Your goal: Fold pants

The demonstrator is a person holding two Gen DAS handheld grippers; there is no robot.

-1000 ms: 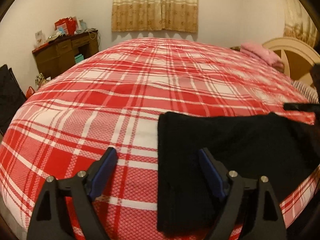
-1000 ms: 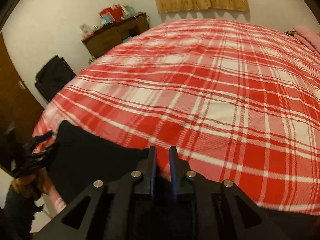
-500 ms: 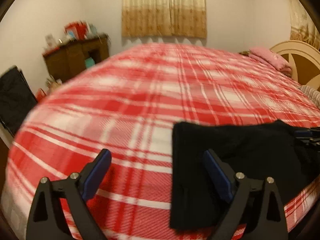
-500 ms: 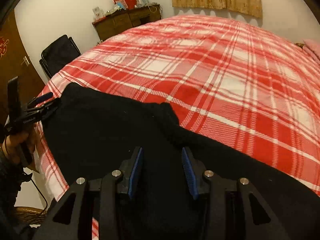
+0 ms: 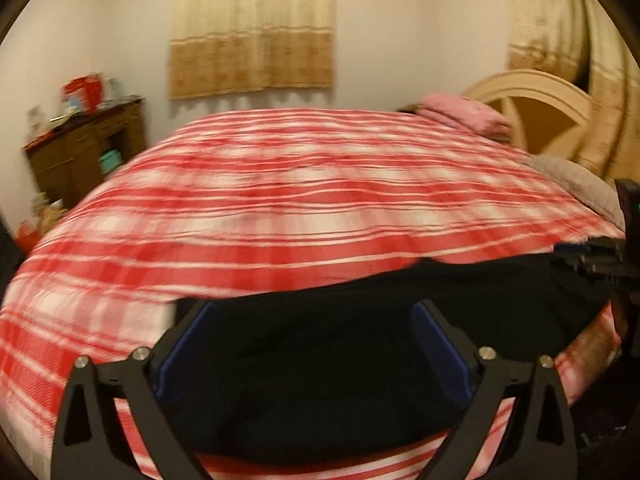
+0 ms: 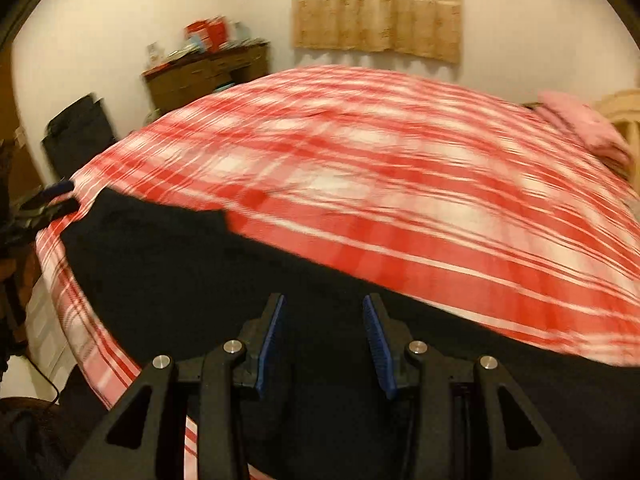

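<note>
We see the black pants (image 5: 360,344) lying flat along the near edge of the bed, on the red and white plaid bedspread (image 5: 280,208). Both views are smeared, so fine creases in the cloth are hard to make out.

In the left wrist view the left gripper (image 5: 316,344) hangs over the pants with its jaws spread wide; they have just been opening, and nothing is pinched between the blue pads (image 5: 188,352). The cloth lies below them, apart from the pads as far as we can tell. The left edge of the pants sits just by the left finger, and the dark cloth runs off to the right, where the tips of the other tool show at the frame's edge.

In the right wrist view the right gripper (image 6: 324,344) stands above the pants (image 6: 200,280) with its jaws partly apart, a narrower gap than the left one's; they have lately been opening. The blue pads (image 6: 376,344) face each other with black cloth seen beneath the gap, not gripped. The left gripper (image 6: 60,196) shows small at the far left, beside the pants' far end.

Beyond the bed we see a pink pillow (image 5: 468,116) near the cream headboard (image 5: 532,92), a brown desk (image 6: 208,76) with red boxes on it, and a beige curtain (image 5: 252,32) on the wall.
</note>
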